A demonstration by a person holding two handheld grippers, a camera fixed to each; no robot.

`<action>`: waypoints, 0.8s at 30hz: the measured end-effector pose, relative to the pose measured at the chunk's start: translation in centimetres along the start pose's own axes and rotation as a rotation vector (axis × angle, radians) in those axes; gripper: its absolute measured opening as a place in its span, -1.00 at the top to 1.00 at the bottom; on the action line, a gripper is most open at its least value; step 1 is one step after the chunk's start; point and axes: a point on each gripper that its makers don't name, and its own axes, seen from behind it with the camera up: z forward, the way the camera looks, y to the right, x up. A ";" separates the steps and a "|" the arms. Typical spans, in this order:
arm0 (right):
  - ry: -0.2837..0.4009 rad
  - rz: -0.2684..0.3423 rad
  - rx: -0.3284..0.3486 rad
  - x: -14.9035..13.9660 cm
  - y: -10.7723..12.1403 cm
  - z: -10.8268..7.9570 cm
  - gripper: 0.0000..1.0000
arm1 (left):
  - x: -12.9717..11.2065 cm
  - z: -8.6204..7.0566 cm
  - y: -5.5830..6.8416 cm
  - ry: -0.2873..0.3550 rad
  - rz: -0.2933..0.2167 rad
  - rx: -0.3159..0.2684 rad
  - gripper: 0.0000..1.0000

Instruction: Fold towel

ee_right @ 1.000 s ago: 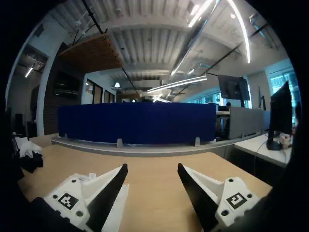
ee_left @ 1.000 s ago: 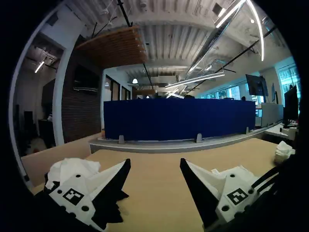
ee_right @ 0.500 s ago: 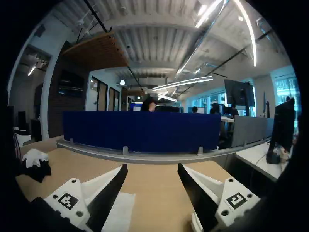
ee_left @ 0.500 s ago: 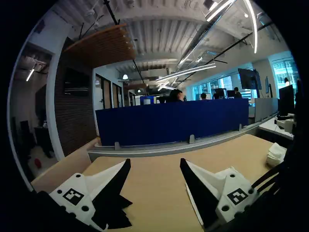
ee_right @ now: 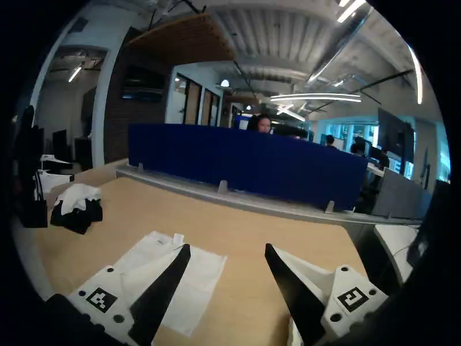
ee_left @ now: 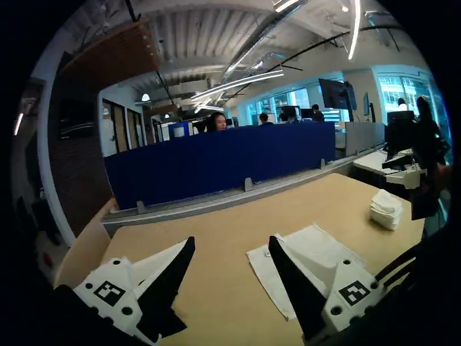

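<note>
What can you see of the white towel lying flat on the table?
The towel is white, thin-looking cloth, roughly rectangular, and spread flat with a few soft creases. It does not look folded yet. A small white tag sticks out at one edge. It lies on the light wooden table. The open left gripper and the open right gripper each hide part of it in their own views. Whether either touches it cannot be told.

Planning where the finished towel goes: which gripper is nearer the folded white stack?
Right. The right gripper hangs just beside the stack; the left gripper is farther off, with the flat towel between it and the stack.
</note>
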 end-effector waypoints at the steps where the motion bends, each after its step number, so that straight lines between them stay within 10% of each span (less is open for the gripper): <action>1: -0.016 -0.005 0.016 -0.3 -0.3 0.0 -1.00 | -0.2 0.1 0.4 -0.012 -0.001 -0.020 -0.90; 24: -0.181 -0.073 0.149 -6.5 -3.6 1.0 -1.00 | -6.0 1.3 4.7 -0.159 0.043 -0.180 -0.90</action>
